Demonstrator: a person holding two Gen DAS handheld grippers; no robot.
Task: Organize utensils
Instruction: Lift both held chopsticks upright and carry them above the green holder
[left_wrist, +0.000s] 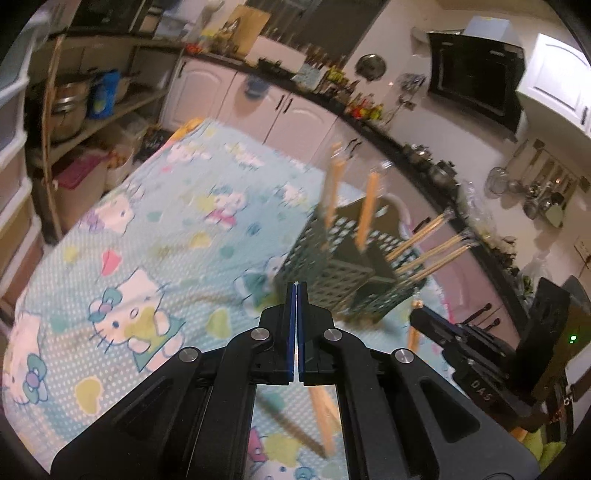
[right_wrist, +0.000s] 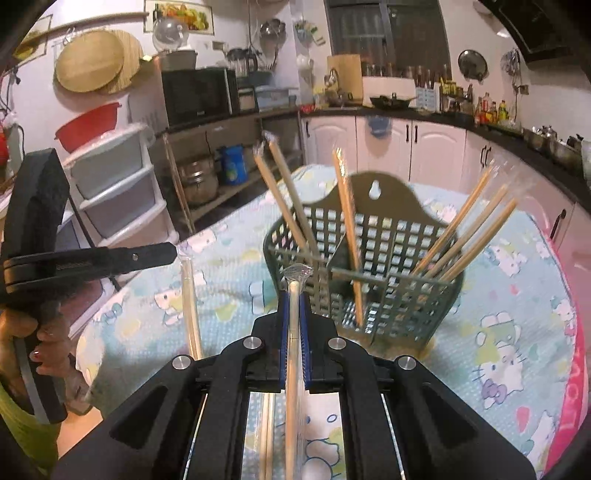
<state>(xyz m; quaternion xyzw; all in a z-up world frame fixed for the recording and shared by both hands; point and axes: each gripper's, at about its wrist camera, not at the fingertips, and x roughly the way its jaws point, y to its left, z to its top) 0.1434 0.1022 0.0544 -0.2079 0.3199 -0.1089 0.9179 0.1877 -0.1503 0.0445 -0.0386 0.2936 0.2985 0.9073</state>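
The left gripper (left_wrist: 297, 284) sits at the lower centre of its own view, its blue-lined jaws pressed flat together with no gap between the pads and nothing visible between them at the tips; in the right wrist view the same tool shows at the left edge as a dark closed beak, with a wrapped chopstick pair (right_wrist: 191, 306) running down from just below its tip, though whether the tip pinches it I cannot tell.

The right gripper (right_wrist: 295, 286) fills the lower centre of its view; its jaws stand nearly closed, clamped on a pale wrapped chopstick (right_wrist: 294, 332) that runs along the fingers, its crinkled clear wrapper end poking out past the tips.

The green utensil basket (right_wrist: 388, 266) stands on the Hello Kitty tablecloth (right_wrist: 509, 332) just beyond the right gripper, right of centre; it is a lattice-walled holder with dividers and a hanging tab at the back; several wooden chopsticks (right_wrist: 469, 236) lean out of its right compartment toward the upper right, others lean upper left from the left side, and one stands near the middle divider.

In the left view the basket is right of centre, blurred.
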